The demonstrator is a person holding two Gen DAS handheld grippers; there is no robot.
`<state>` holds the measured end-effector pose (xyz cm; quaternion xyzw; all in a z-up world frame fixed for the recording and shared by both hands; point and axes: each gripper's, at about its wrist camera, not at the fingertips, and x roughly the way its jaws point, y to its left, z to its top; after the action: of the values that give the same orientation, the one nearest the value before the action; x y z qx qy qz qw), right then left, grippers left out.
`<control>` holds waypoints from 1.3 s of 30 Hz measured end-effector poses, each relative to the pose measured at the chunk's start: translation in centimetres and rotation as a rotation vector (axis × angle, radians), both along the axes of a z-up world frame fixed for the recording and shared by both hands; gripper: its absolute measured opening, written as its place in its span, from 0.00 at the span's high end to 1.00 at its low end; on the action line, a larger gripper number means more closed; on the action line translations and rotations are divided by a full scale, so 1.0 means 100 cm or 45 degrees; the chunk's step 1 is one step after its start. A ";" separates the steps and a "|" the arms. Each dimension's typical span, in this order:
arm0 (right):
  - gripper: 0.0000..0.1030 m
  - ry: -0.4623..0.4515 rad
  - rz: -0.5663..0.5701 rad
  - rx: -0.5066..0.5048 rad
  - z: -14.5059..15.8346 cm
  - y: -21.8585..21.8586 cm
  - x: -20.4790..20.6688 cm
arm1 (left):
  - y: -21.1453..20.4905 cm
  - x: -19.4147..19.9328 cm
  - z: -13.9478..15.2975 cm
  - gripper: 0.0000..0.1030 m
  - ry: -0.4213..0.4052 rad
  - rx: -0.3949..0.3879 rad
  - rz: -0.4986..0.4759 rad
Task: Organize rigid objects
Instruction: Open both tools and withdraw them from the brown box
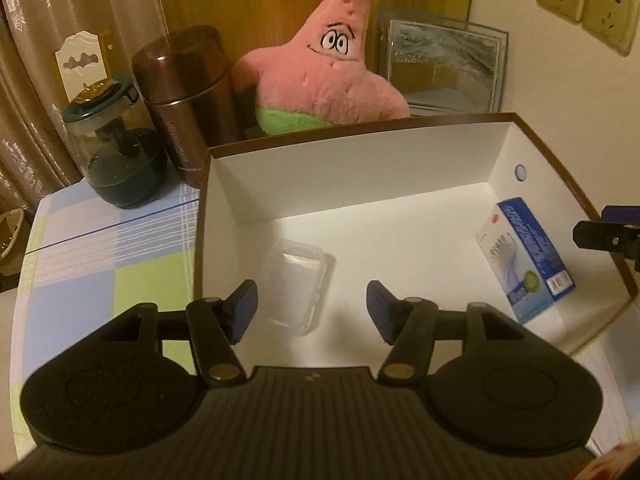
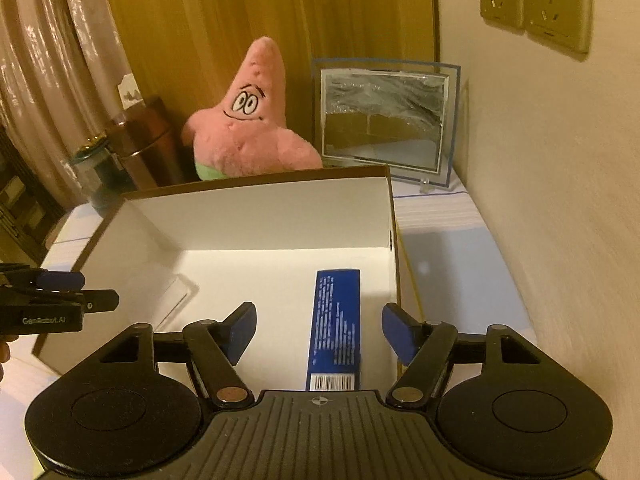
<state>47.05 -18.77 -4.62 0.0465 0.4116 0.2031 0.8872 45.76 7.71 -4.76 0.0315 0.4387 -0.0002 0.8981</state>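
A white cardboard box with a brown rim [image 1: 360, 168] [image 2: 260, 216] stands open on the table. On its floor lies a small clear plastic case [image 1: 296, 286], just ahead of my left gripper [image 1: 312, 312], whose blue pads stand wide apart and touch nothing. A blue and white carton [image 1: 524, 256] lies along the box's right wall. In the right wrist view this carton [image 2: 336, 320] lies between the fingers of my right gripper [image 2: 319, 330], with a gap on each side, so the gripper is open. The clear case [image 2: 176, 300] shows faintly at the left.
Behind the box sit a pink star plush [image 1: 332, 76], a brown metal canister [image 1: 184, 96] and a glass jar with a green lid [image 1: 116, 152]. A glass picture frame [image 2: 384, 120] leans at the back right. The wall [image 2: 540, 200] runs close along the right.
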 end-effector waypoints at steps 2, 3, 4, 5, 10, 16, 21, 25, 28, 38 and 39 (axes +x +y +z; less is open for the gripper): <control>0.33 0.000 0.007 0.012 0.005 -0.001 -0.007 | 0.001 -0.010 0.006 0.44 -0.003 -0.005 0.012; 0.33 0.000 0.007 0.015 0.007 -0.002 -0.011 | 0.002 -0.014 0.009 0.44 -0.007 -0.015 0.019; 0.33 0.000 0.014 0.026 0.009 -0.003 -0.016 | 0.004 -0.020 0.012 0.44 -0.013 -0.031 0.024; 0.33 0.001 0.021 0.036 0.011 -0.004 -0.020 | 0.005 -0.025 0.016 0.44 -0.016 -0.042 0.033; 0.33 -0.020 0.016 0.084 0.018 -0.009 -0.043 | 0.009 -0.052 0.029 0.44 -0.028 -0.062 0.061; 0.33 -0.033 0.013 0.102 0.027 -0.016 -0.069 | 0.011 -0.085 0.041 0.43 -0.049 -0.103 0.082; 0.33 -0.028 0.026 0.105 0.031 -0.018 -0.089 | 0.011 -0.111 0.043 0.41 -0.056 -0.123 0.089; 0.33 -0.020 0.046 0.112 0.032 -0.017 -0.108 | 0.010 -0.132 0.044 0.41 -0.051 -0.130 0.097; 0.33 0.000 0.055 0.125 0.032 -0.018 -0.120 | 0.009 -0.147 0.043 0.41 -0.050 -0.127 0.096; 0.33 0.037 0.132 0.083 0.023 -0.012 -0.151 | 0.014 -0.185 0.040 0.41 -0.064 -0.138 0.137; 0.33 0.043 0.140 0.079 0.021 -0.011 -0.153 | 0.014 -0.189 0.039 0.41 -0.066 -0.132 0.140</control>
<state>31.71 -19.87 -2.55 0.0546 0.4221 0.2632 0.8658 26.88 9.12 -0.89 -0.0392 0.4159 0.0270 0.9081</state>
